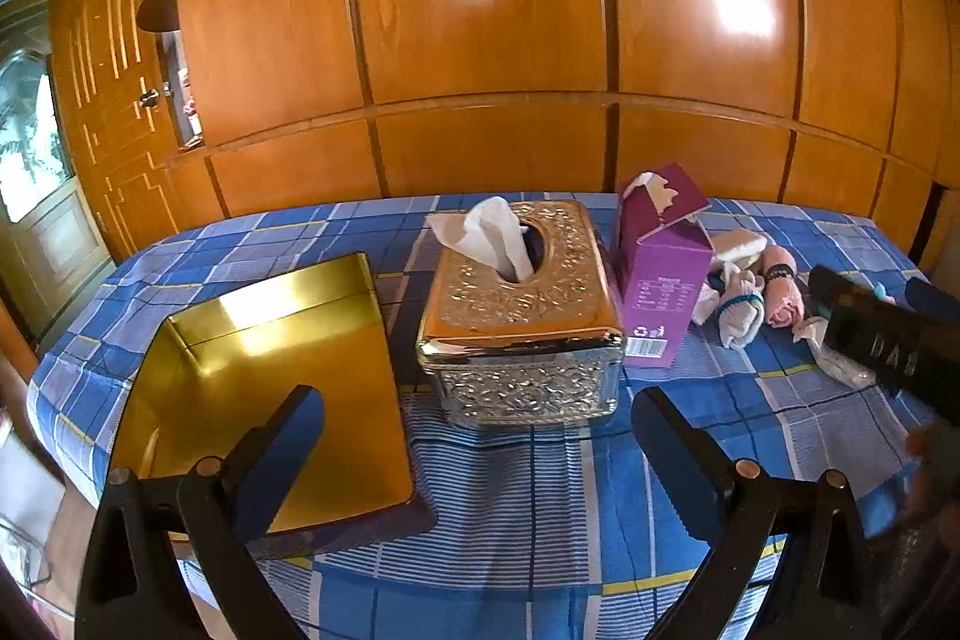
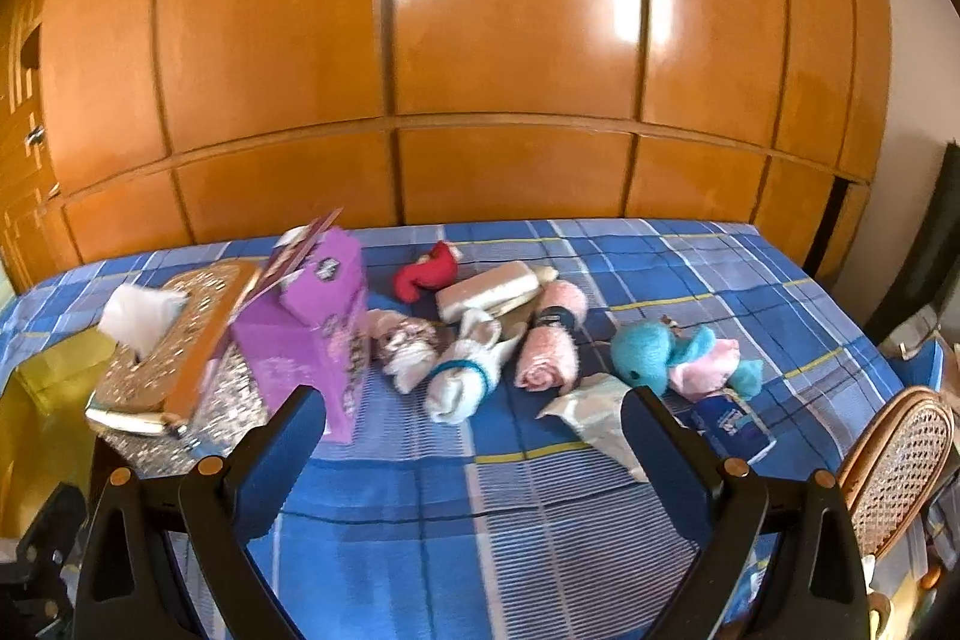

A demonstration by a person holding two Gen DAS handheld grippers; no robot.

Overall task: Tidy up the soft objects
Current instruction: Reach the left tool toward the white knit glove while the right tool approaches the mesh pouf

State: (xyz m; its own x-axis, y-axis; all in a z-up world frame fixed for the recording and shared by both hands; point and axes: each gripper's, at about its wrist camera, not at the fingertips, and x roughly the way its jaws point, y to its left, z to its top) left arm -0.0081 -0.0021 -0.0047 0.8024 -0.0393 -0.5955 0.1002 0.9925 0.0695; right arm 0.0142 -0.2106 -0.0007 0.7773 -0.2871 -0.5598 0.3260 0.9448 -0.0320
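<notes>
Both our left gripper (image 1: pixel 477 436) and right gripper (image 2: pixel 474 433) hang spread and empty at frame bottom, the rolled pink towel (image 2: pixel 549 346) mid-frame.

Gold tray (image 2: pixel 42 388) cut off at left edge — purple box (image 2: pixel 318 340) motion-blurred, print unreadable.

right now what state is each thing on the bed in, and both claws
left claw: open, empty
right claw: open, empty
gold tray: flat, nothing in it
metal tissue box: upright, tissue sticking out
purple carton: top flap torn open
white socks: bundled, blue band around them
pink towel: rolled, dark band around it
blue plush: lying on its side
</notes>
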